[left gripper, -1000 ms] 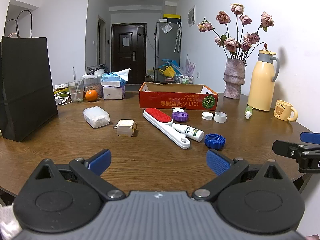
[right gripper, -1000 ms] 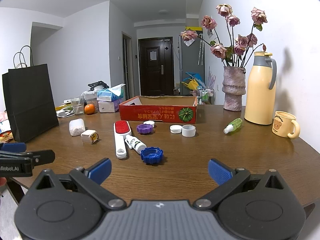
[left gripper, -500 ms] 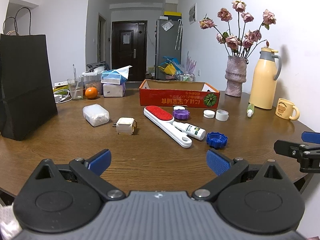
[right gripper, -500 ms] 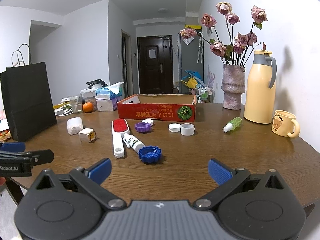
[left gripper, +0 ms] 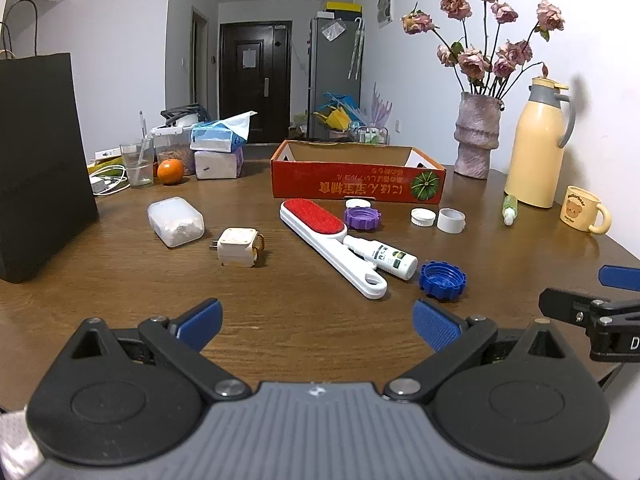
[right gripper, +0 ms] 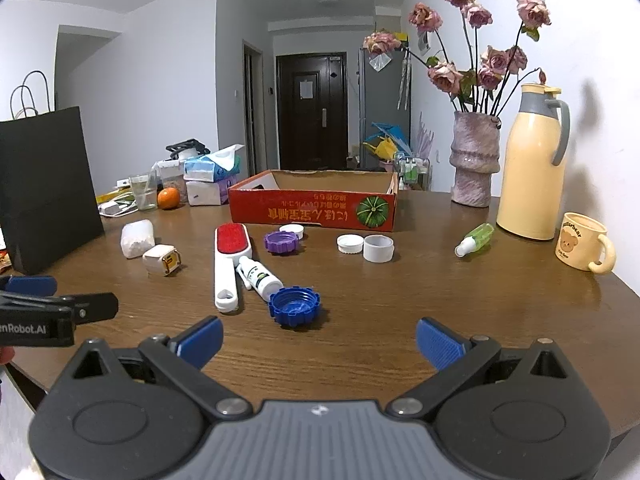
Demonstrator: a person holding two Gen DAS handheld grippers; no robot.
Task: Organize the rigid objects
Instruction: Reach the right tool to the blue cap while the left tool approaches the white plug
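Item: white plastic lint brush with red pad [left gripper: 326, 240], flat on the brown wooden counter [left gripper: 280, 320] before the red cardboard box [left gripper: 356, 184]. Likely light, stiff; I'd grip its handle. My left claw [left gripper: 316, 320] and right claw [right gripper: 318, 340]: both released, empty.

The black bag [left gripper: 40, 160] is cut off at the left edge in the left view. The box [left gripper: 356, 184] hides its own floor behind its front wall. The bottle [left gripper: 382, 258] lies partly behind the brush [left gripper: 332, 244]. Its label is too small to read.
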